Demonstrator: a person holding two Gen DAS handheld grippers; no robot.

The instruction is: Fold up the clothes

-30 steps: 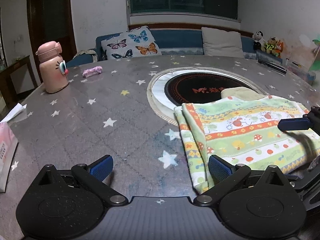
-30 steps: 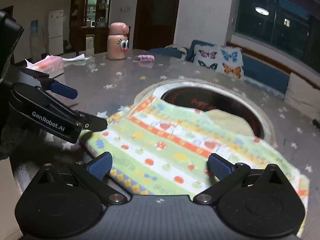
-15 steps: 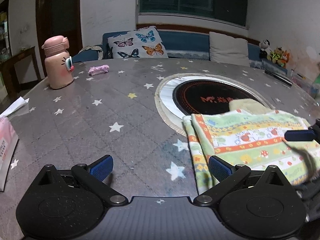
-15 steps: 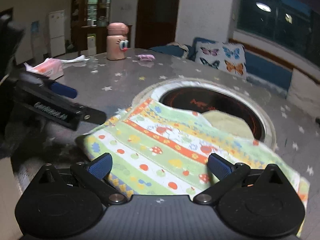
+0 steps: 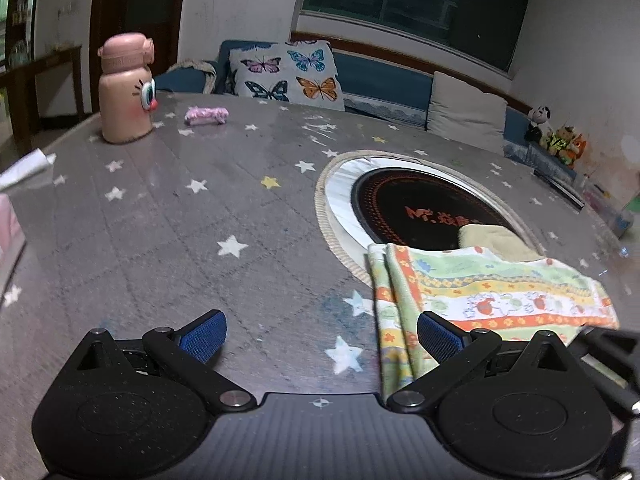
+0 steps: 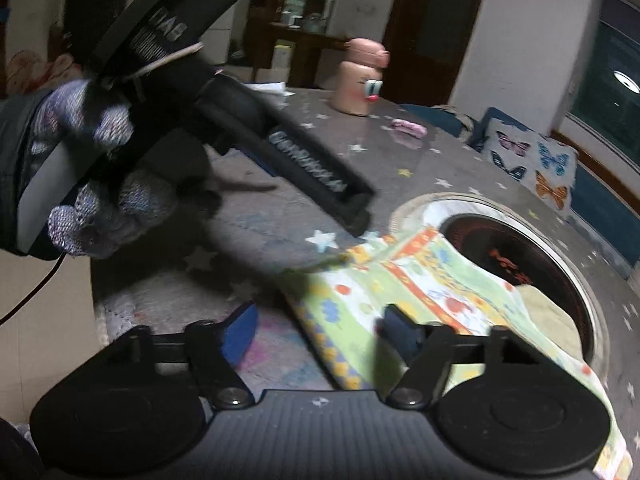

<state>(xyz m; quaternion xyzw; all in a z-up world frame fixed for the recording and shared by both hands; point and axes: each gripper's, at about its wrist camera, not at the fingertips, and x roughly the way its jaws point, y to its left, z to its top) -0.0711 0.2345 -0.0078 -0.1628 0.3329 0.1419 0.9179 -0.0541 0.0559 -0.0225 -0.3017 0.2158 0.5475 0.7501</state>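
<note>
Soft folded printed cloth on glossy star-patterned table

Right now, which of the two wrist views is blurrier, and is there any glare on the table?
Right wrist view: clearly blurrier, the gloved hand and the colourful printed cloth smeared by motion. Left wrist view: fairly sharp, stars on the grey star-patterned table crisp, edges bent by fisheye. Glare: only soft sheen near the pink cartoon bottle; room dim.

Green-striped, fruit-printed cloth; grey, star-dotted table; pink bottle
</note>
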